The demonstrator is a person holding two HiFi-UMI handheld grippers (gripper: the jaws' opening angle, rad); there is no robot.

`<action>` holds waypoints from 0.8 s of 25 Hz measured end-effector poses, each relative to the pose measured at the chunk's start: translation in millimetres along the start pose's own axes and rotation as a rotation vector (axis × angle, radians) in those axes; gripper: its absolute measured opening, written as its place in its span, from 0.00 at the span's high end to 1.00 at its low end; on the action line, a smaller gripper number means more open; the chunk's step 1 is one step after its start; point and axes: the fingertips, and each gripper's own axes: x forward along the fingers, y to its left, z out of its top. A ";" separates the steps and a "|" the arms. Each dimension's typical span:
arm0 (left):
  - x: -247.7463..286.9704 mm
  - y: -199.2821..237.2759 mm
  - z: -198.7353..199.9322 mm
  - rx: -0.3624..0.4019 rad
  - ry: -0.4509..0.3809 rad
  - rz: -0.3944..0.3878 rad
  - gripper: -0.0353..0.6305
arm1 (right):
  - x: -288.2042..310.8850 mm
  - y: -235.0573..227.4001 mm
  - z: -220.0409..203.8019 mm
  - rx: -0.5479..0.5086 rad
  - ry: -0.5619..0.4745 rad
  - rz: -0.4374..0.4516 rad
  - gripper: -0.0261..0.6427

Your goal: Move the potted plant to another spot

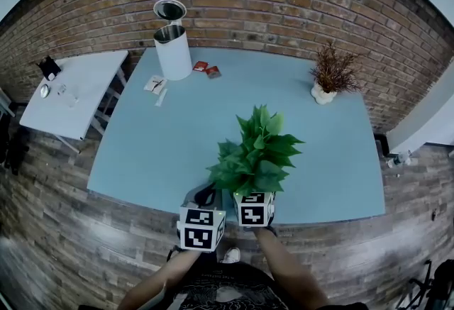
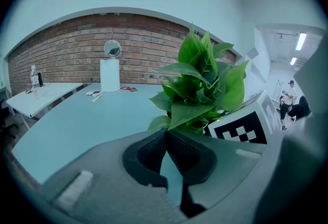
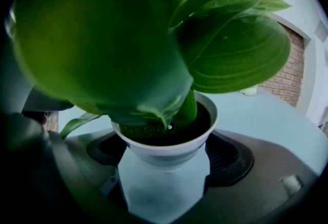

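The potted plant (image 1: 257, 152) has broad green leaves and a small white pot (image 3: 166, 148). It is near the front edge of the light blue table (image 1: 163, 145). My right gripper (image 3: 165, 145) is shut on the pot, one pad against each side. In the head view its marker cube (image 1: 254, 209) shows just below the leaves. My left gripper (image 1: 204, 196) is close beside the plant on its left, over the table's front edge. Its jaws (image 2: 166, 136) are shut with nothing between them. In the left gripper view the plant (image 2: 200, 84) rises just to the right.
A white bin (image 1: 172, 46) with its lid up stands at the table's back left, with red packets (image 1: 206, 69) and papers (image 1: 157, 85) next to it. A dried plant in a white pot (image 1: 330, 78) is at the back right. A white side table (image 1: 78, 89) stands left.
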 end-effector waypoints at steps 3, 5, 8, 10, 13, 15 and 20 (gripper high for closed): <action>-4.1 -2.0 -5.6 -0.005 0.006 0.012 0.95 | -3.1 0.8 -1.9 -0.005 0.007 0.010 0.25; -5.2 -2.8 -8.7 -0.010 0.009 0.018 0.95 | -5.3 4.9 -4.2 -0.004 0.010 0.036 0.25; -6.3 -5.2 -11.4 -0.016 0.012 0.024 0.95 | -10.1 11.1 -5.4 0.001 0.008 0.070 0.25; -7.5 -7.8 -11.6 -0.016 0.012 0.026 0.95 | -14.6 11.2 -5.7 -0.007 0.002 0.072 0.25; -10.2 -10.0 -11.2 -0.013 0.011 0.029 0.95 | -21.7 12.8 -9.8 -0.003 0.002 0.081 0.27; -12.2 -9.6 -11.0 -0.010 0.011 0.032 0.95 | -26.7 14.1 -11.5 0.001 0.001 0.083 0.28; -12.2 -12.5 -11.4 0.004 0.013 0.020 0.95 | -38.4 15.3 -11.0 0.009 -0.004 0.082 0.37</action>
